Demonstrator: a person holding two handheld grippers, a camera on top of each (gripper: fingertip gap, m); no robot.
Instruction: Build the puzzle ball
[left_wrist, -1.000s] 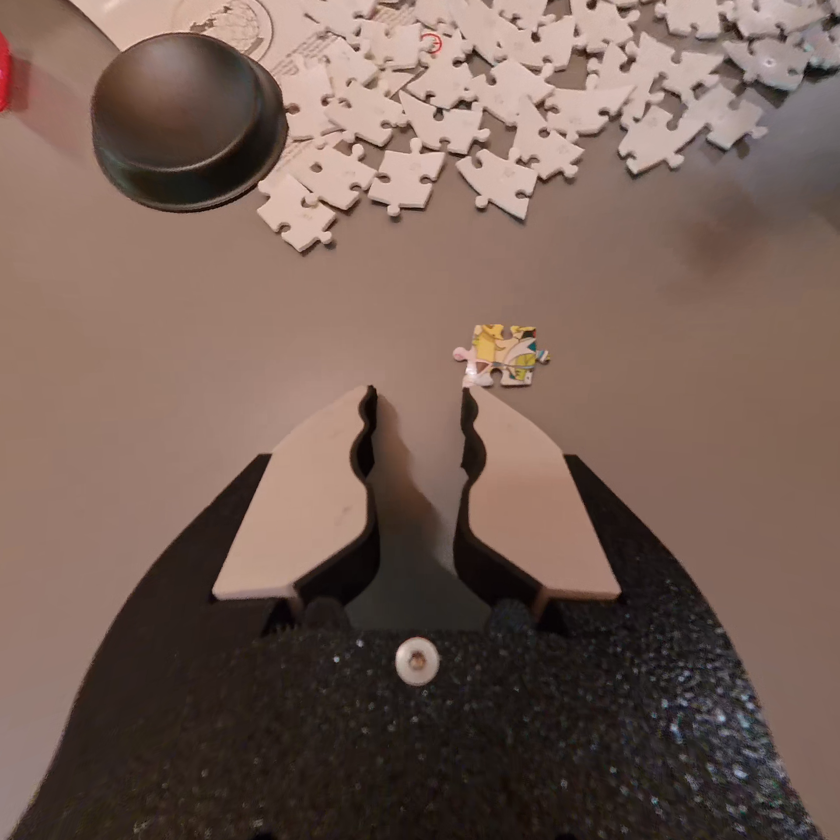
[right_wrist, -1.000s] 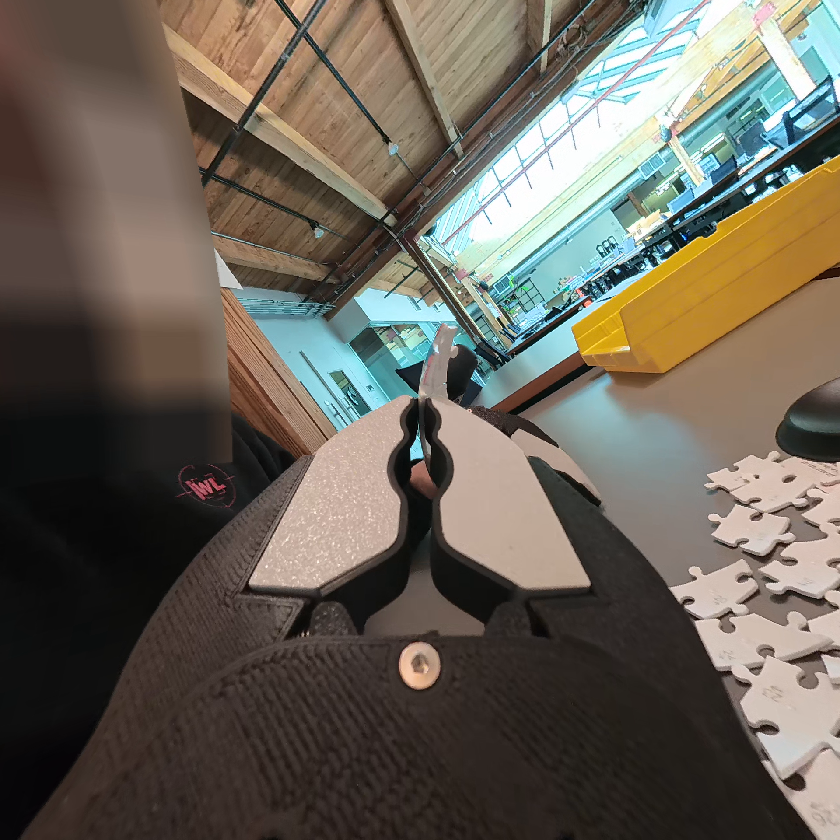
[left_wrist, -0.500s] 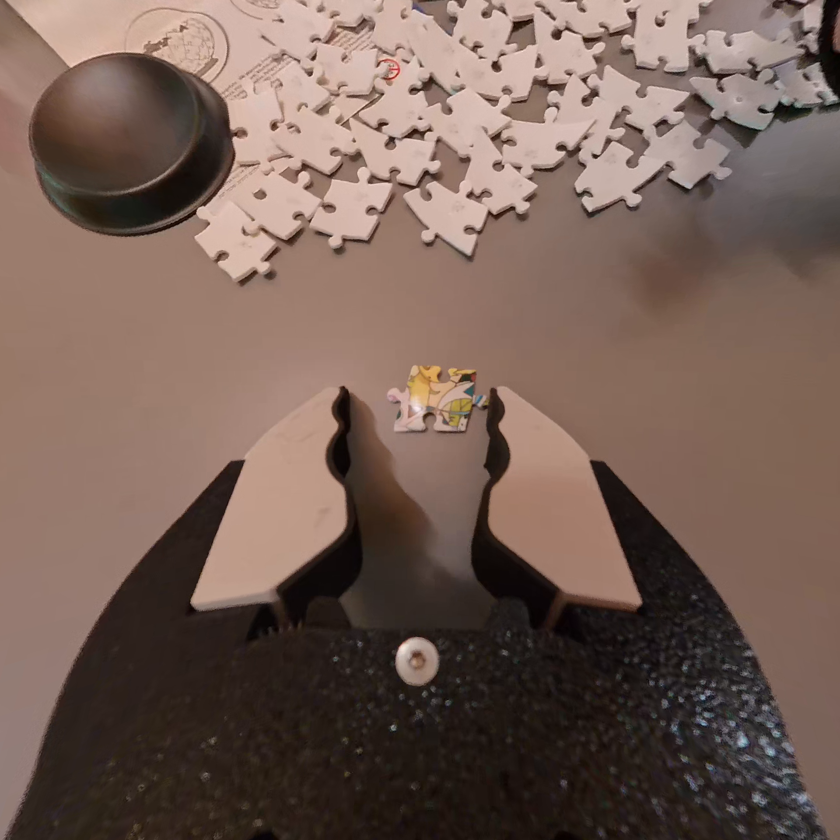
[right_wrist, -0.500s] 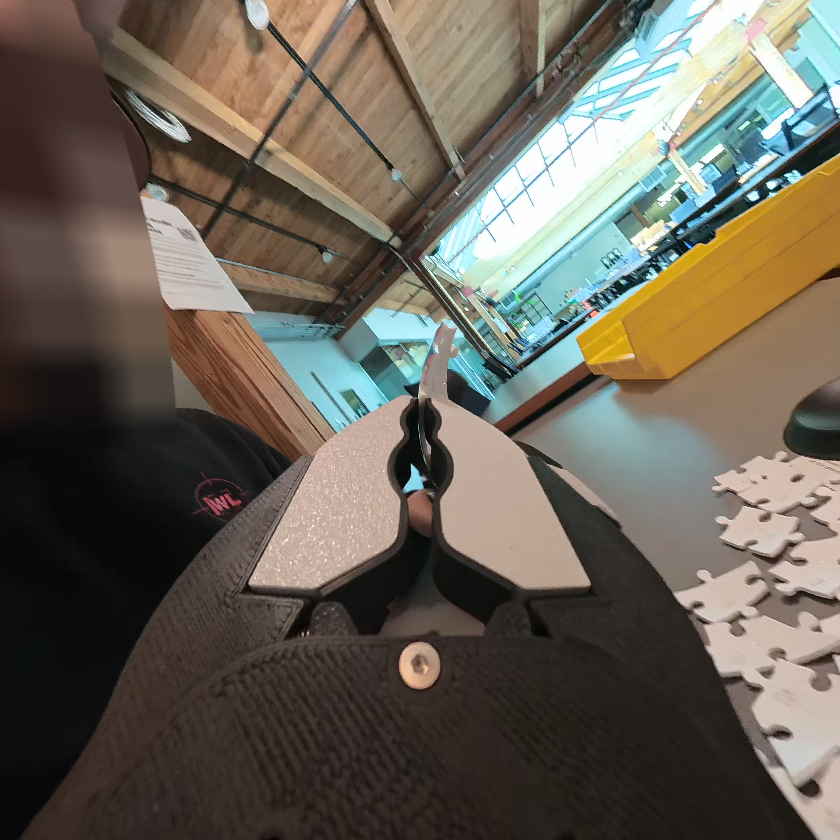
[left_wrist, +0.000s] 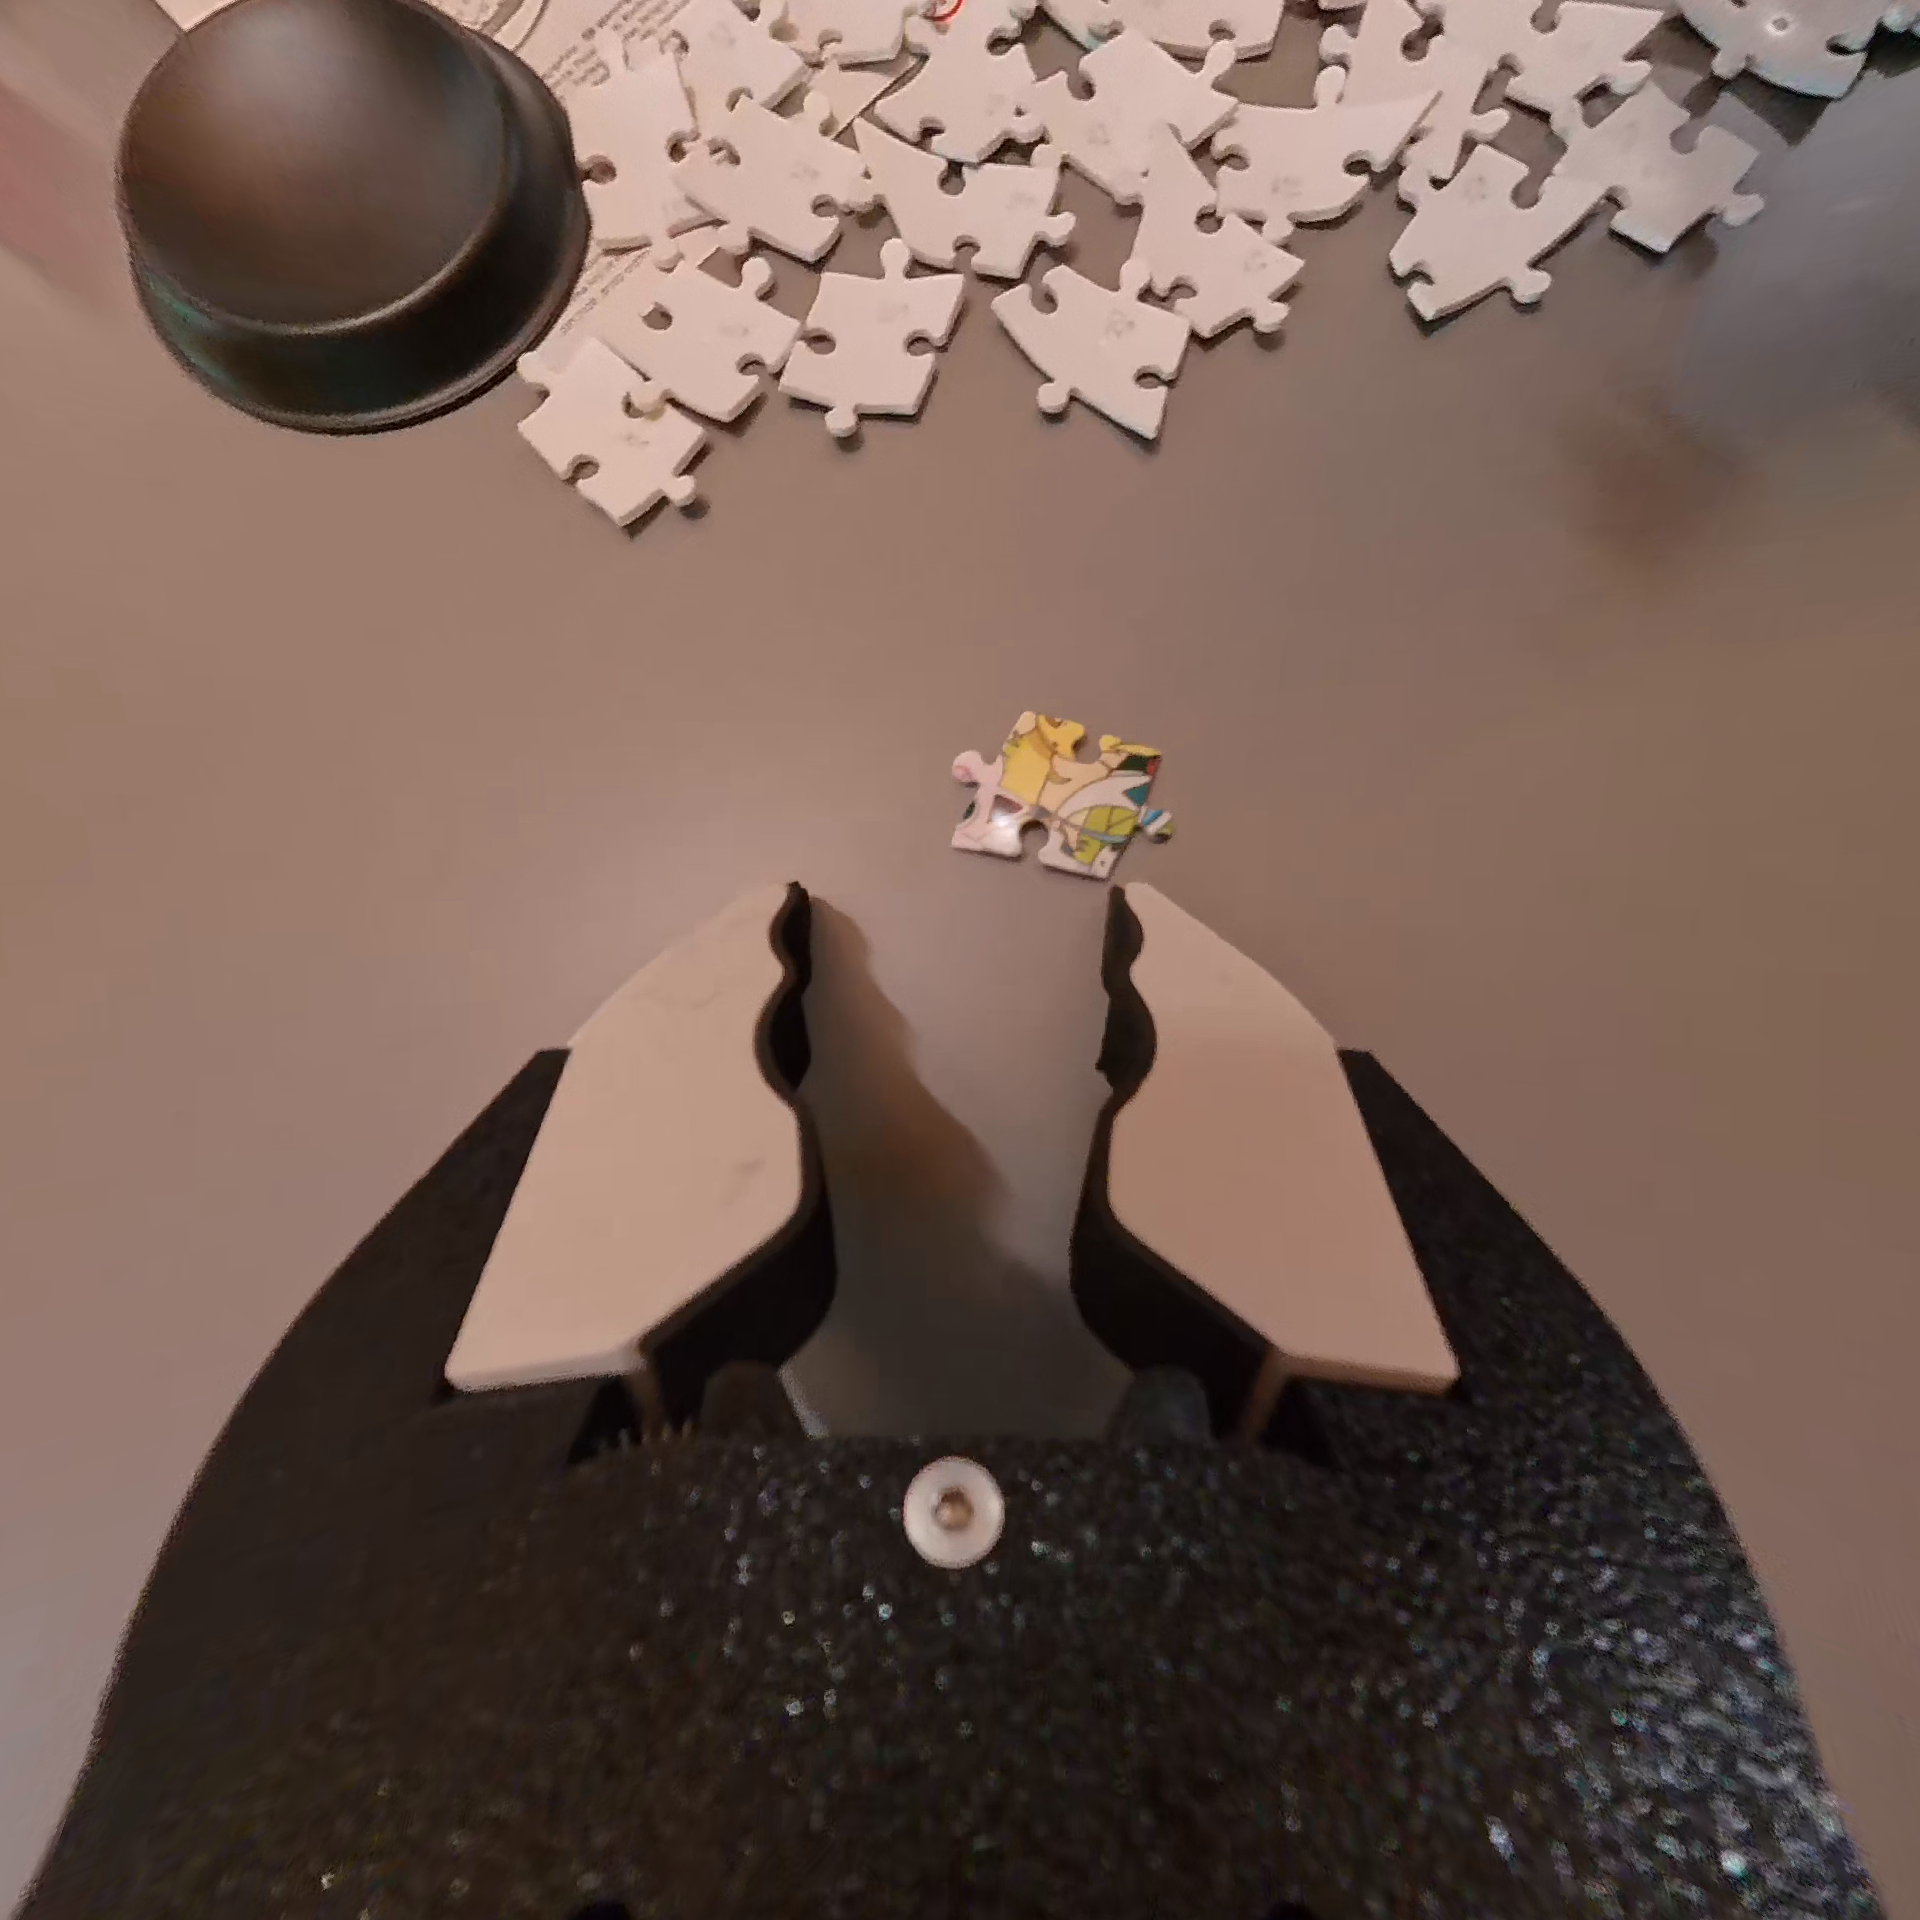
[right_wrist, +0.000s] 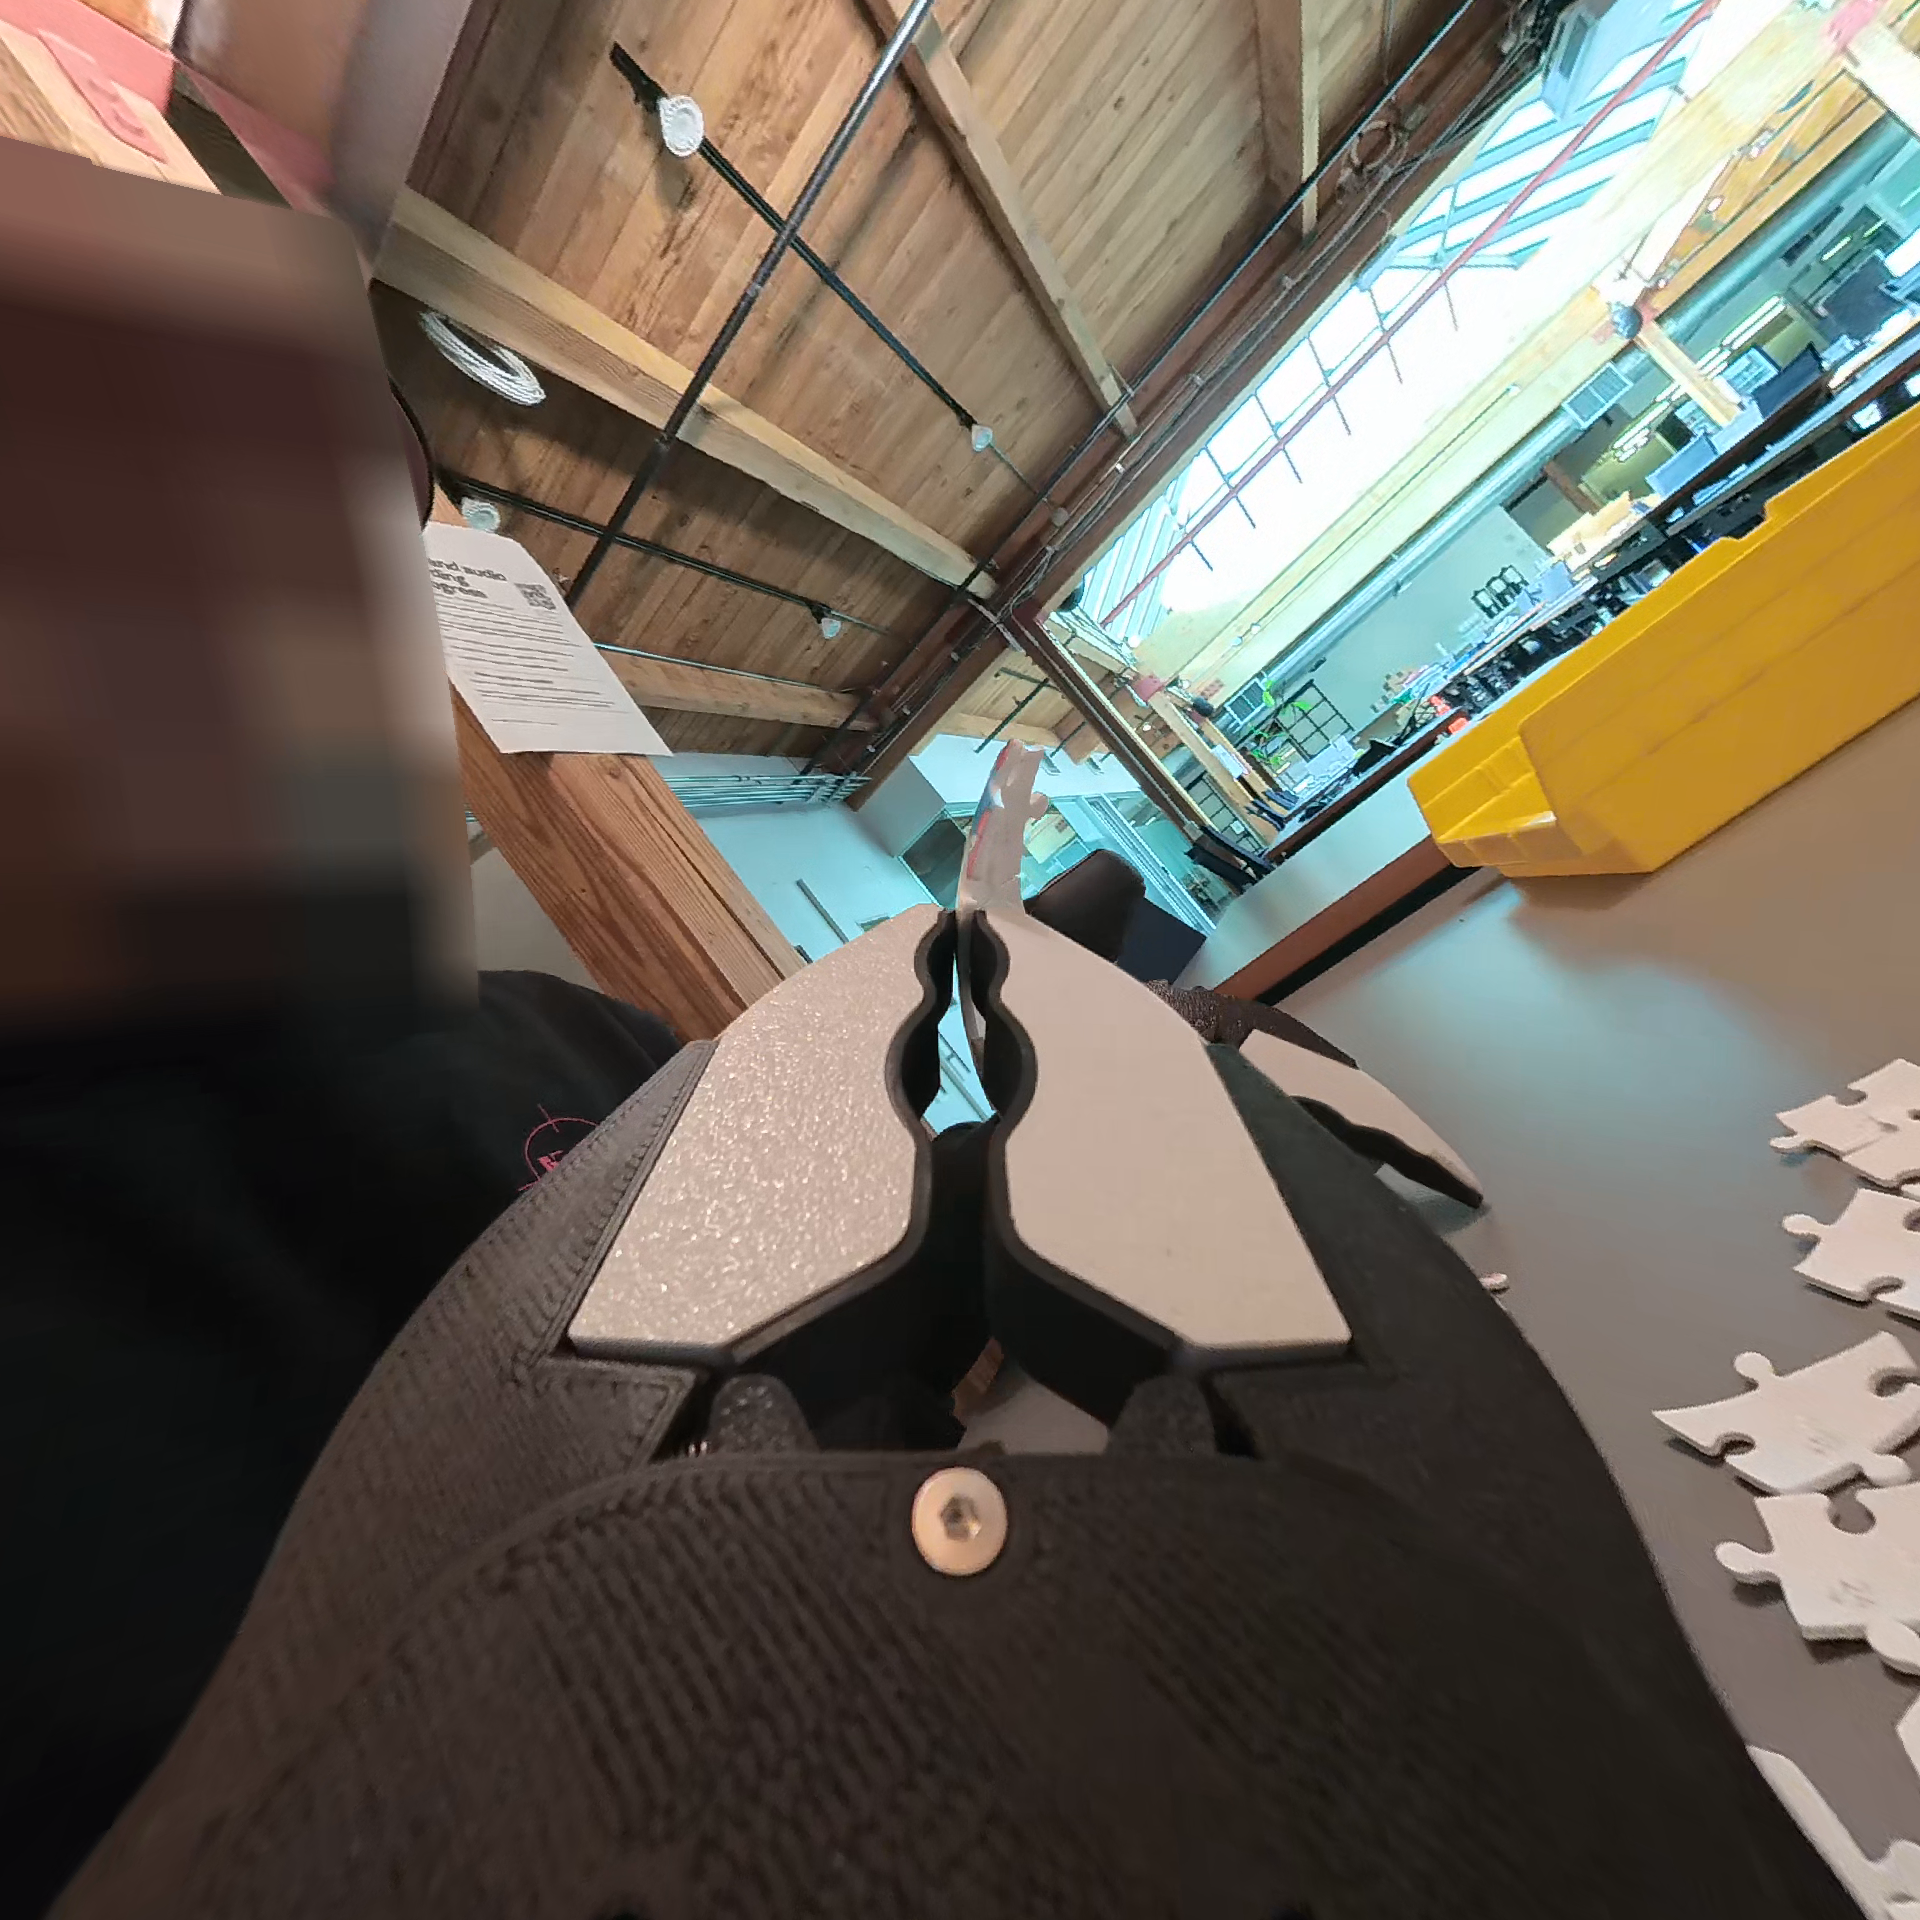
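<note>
A grey table (left_wrist: 312, 727) stands under a wooden beamed ceiling (right_wrist: 935, 312) and bright windows (right_wrist: 1351, 416).

A plain grey-brown table (left_wrist: 312, 727). At its centre lies one colourful puzzle piece (left_wrist: 1058, 795), printed side up, alone. Toward twelve o'clock spreads a loose heap of white puzzle pieces (left_wrist: 1039, 187), blank side up, some overlapping. At ten o'clock sits a black domed stand (left_wrist: 332, 208), touching the heap's edge. Far across the table rests a yellow bin (right_wrist: 1704, 717).
</note>
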